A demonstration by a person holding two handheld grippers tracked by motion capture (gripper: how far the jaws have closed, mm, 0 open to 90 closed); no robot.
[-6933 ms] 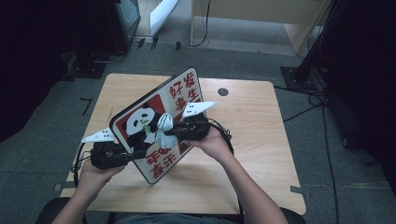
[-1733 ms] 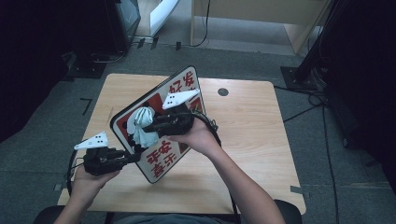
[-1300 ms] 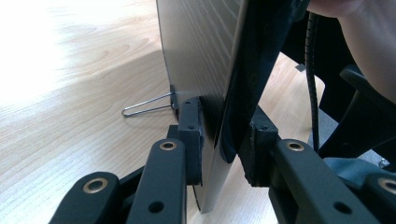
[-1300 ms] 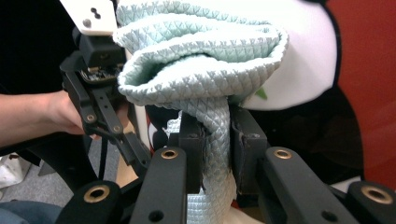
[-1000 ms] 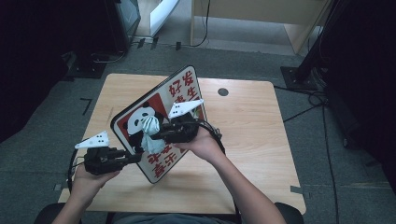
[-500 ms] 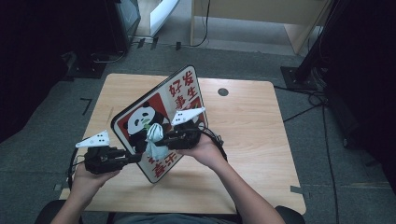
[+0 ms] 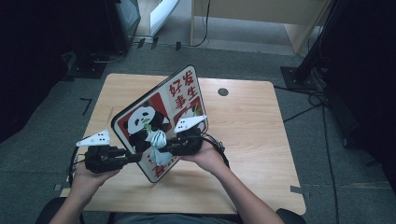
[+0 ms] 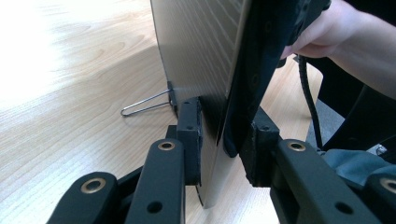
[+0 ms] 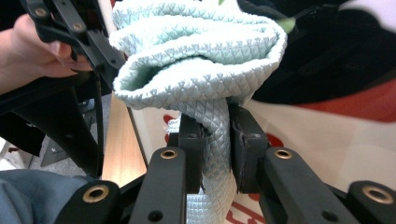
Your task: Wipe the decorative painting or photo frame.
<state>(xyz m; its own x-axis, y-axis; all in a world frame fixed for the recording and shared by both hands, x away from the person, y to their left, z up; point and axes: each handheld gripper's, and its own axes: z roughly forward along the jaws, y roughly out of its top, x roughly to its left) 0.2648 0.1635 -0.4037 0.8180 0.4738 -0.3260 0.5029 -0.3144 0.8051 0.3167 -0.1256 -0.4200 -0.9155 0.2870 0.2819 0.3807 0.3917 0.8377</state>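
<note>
Wooden table (image 7: 261, 140) under everything, its top bare around the work apart from a dark round hole (image 7: 222, 92) toward the far right. At the left I have the left gripper (image 7: 132, 157) pinching the near left edge of the panda board (image 7: 154, 116); in the left gripper view (image 8: 219, 154) the two pads sit on either face of the thin panel (image 8: 201, 56), and a wire stand leg (image 8: 144, 103) rests on the wood behind it. The board stands tilted near the middle of the table, its printed face turned toward me, and it blocks my sight of the tabletop behind it.

Compared with a second ago, the pale cloth (image 7: 157, 144) has come lower on the board's face, from beside the panda's body down toward the red characters at the near corner. The left gripper has kept its place on the edge.

To the right, the right gripper (image 7: 164, 148) has its jaws pressed together on the cloth. In the right gripper view (image 9: 215, 154) the quilted mint fabric (image 9: 201, 70) bunches out just beyond the pads and lies against the board's printed face (image 9: 327, 130).
</note>
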